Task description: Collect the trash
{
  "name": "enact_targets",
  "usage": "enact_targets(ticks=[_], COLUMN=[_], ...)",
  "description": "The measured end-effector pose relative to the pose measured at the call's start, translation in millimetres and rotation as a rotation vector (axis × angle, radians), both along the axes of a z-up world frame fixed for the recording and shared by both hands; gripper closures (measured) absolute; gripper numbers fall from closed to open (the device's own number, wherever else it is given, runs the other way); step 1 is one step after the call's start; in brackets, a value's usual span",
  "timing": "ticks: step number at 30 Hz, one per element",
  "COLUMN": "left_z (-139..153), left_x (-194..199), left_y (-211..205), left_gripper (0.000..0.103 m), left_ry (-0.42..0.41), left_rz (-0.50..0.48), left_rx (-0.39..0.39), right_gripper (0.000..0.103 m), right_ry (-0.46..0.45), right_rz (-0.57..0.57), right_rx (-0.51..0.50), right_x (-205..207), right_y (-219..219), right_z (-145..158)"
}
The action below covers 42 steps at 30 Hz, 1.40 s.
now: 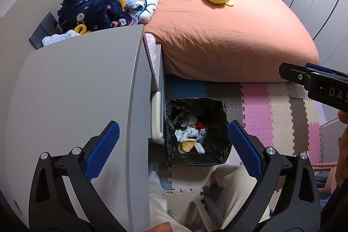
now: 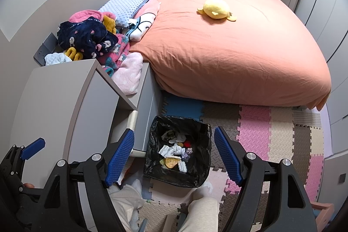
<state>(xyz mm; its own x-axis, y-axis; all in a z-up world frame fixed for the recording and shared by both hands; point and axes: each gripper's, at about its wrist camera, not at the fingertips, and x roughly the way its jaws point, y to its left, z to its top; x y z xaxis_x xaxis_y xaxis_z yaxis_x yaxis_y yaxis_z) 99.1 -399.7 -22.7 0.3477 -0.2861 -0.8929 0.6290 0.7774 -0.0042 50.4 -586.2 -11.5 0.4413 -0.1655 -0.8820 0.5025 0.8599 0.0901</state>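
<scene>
Centrally, a black-lined trash bin (image 2: pixel 178 145) stands on the foam floor mat (image 2: pixel 254 131), just beside the grey nightstand (image 2: pixel 54 97). Inside the bin lie crumpled white tissues (image 2: pixel 171 149), a yellow wrapper (image 2: pixel 170 162) and a small red item (image 2: pixel 187 143). Above the bin, the left hand-held gripper (image 1: pixel 174 145) and right hand-held gripper (image 2: pixel 174 155) both gape wide, holding nothing.

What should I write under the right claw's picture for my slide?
Open right claw hovers above the black-lined trash bin, already holding wrappers and tissues, beside the orange bed.
</scene>
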Motion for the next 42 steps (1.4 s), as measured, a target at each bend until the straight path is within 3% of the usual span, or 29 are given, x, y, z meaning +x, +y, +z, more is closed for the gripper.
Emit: enact_targets(ticks=[22,34,42], left_z=[0.0,1.1,-1.9], left_x=[1.7,-0.9,4.5], left_y=[2.5,-1.6,0.9], left_gripper=[0.006,0.006,0.006], left_ry=[0.017,-0.023,0.002], left_rz=[-0.009,-0.017,0.0], left_rx=[-0.025,0.004,0.003], right_gripper=[0.027,0.027,0.027], right_ry=[0.002,0.002,0.002], right_rz=[-0.003,-0.001,-0.002], right_rx=[0.001,0.0,-0.002], right_x=[0.0,0.0,-0.4], right_y=[1.6,1.3,1.1], right_z=[-0.6,-0.7,-0.3])
